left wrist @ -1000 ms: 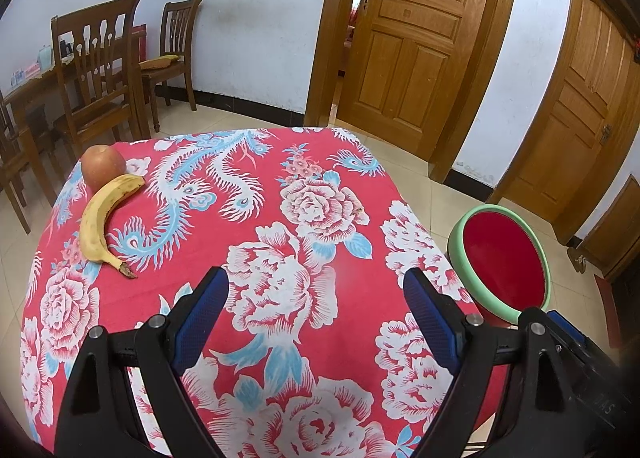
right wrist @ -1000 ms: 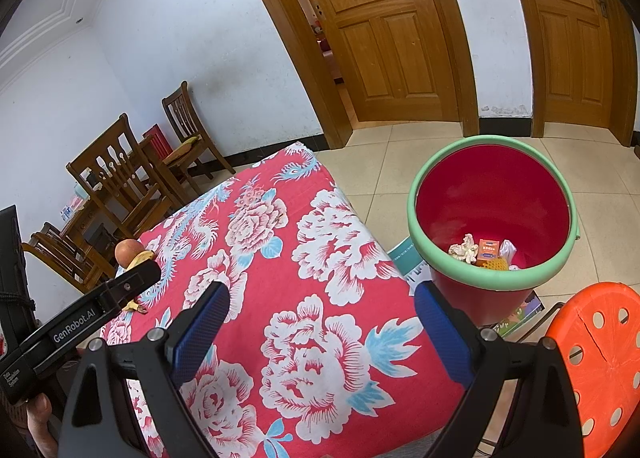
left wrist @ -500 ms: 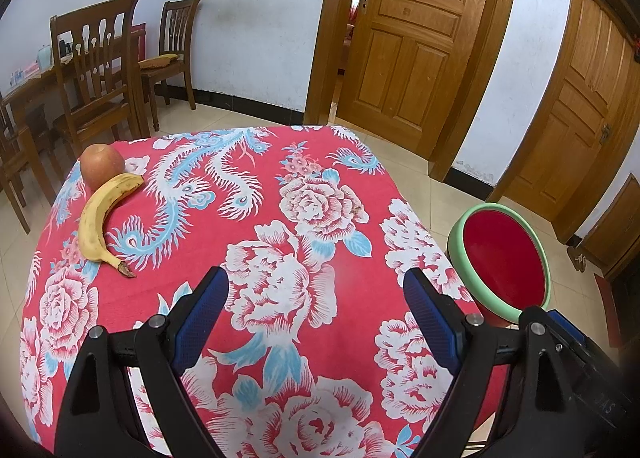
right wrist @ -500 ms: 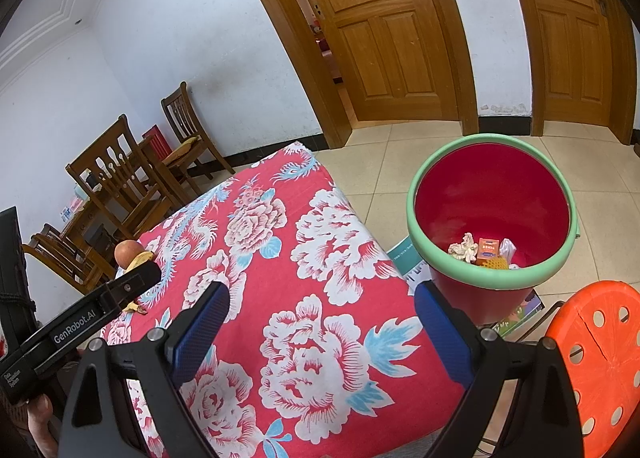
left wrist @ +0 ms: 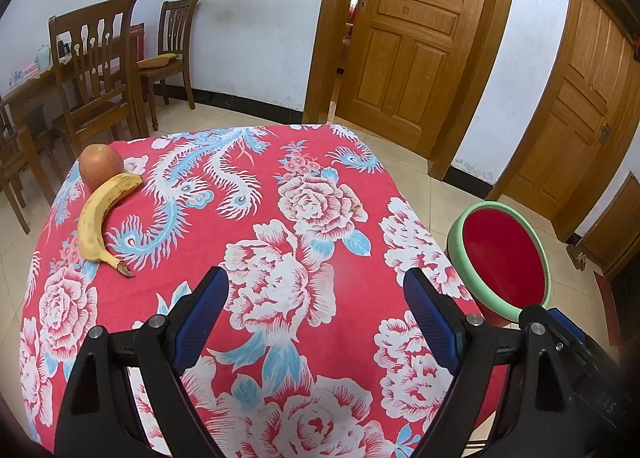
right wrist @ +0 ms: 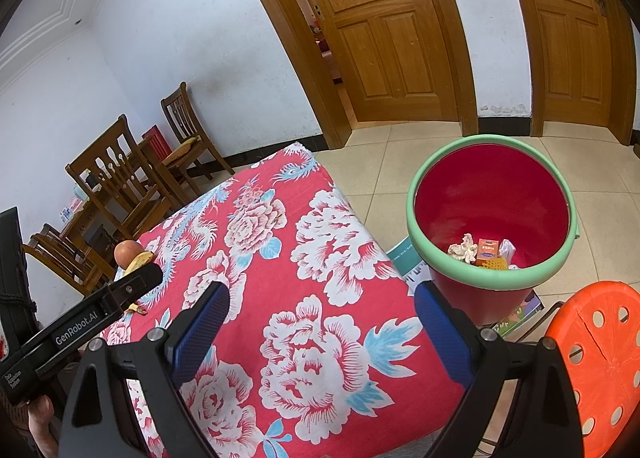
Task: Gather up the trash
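Nothing has shifted since the earlier frames: both left tongs (left wrist: 316, 294) and right tongs (right wrist: 322, 308) still hover wide open and empty over the floral-clothed counter (left wrist: 280, 194). Trash (right wrist: 482, 252) lies in the red bucket (right wrist: 492, 278) on the tiled floor. A banana (left wrist: 98, 218) touches an apple (left wrist: 100, 164).

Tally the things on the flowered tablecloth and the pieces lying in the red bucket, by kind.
On the tablecloth:
banana: 1
apple: 1
In the bucket:
crumpled wrapper: 1
orange carton: 1
white scrap: 1
yellow netted piece: 1
Total: 6, as far as the rim lets one see.
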### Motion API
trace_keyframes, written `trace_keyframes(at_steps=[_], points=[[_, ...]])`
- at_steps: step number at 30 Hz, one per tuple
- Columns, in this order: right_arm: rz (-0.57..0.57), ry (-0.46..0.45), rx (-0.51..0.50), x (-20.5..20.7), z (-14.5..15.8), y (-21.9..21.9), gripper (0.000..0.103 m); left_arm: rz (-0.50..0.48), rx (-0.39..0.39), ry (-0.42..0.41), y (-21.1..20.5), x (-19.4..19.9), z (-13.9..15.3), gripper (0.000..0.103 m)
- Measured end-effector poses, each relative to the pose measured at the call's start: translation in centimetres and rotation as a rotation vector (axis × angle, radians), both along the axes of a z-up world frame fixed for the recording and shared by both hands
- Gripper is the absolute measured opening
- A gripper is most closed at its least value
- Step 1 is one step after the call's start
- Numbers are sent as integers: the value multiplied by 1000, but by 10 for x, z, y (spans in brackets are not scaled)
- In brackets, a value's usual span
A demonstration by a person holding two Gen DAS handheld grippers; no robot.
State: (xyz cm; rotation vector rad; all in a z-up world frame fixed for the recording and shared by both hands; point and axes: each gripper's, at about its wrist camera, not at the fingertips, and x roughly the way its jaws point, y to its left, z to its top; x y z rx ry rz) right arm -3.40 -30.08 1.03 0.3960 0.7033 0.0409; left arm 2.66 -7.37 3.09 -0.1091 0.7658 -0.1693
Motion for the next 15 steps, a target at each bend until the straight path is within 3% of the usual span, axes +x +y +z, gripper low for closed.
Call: trace_keyframes(at_steps=[15], points=[[0, 0, 1, 0, 0, 0, 95, 0, 0, 0, -3, 0, -2, 89]])
